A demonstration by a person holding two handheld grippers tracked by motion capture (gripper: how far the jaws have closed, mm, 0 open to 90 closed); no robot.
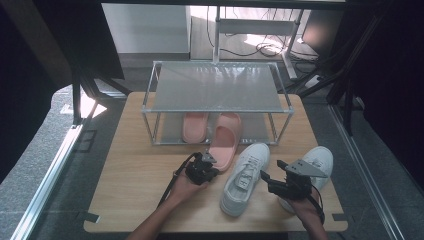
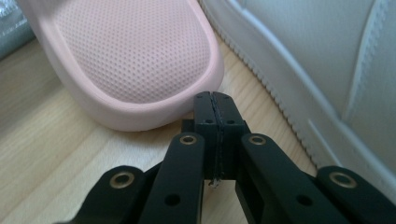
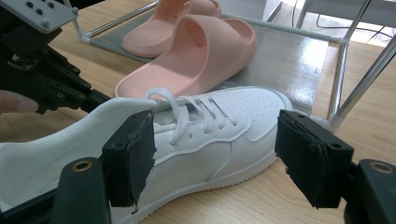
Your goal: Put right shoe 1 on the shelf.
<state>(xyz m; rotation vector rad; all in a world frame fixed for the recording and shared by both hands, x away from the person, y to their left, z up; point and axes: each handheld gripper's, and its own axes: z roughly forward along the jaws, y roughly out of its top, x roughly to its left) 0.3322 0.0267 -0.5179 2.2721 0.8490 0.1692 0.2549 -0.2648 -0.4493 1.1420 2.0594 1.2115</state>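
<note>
A pink slipper (image 1: 226, 141) lies half out of the rack's lower shelf, heel toward me; its mate (image 1: 194, 127) sits on that shelf. My left gripper (image 1: 212, 168) is shut with nothing in it. In the left gripper view its tips (image 2: 215, 100) are right at the slipper's (image 2: 135, 56) heel rim; I cannot tell if they touch. A white sneaker (image 1: 245, 178) lies beside the slipper. My right gripper (image 1: 272, 171) stands open at the sneaker's right. Its pads (image 3: 130, 156) are near the sneaker (image 3: 210, 135) and do not press on it.
A two-shelf metal rack (image 1: 218, 86) stands at the back of the wooden table (image 1: 135, 175); its top shelf is bare. A second white sneaker (image 1: 318, 161) lies at the right, partly behind my right gripper. Cables lie on the floor beyond the rack.
</note>
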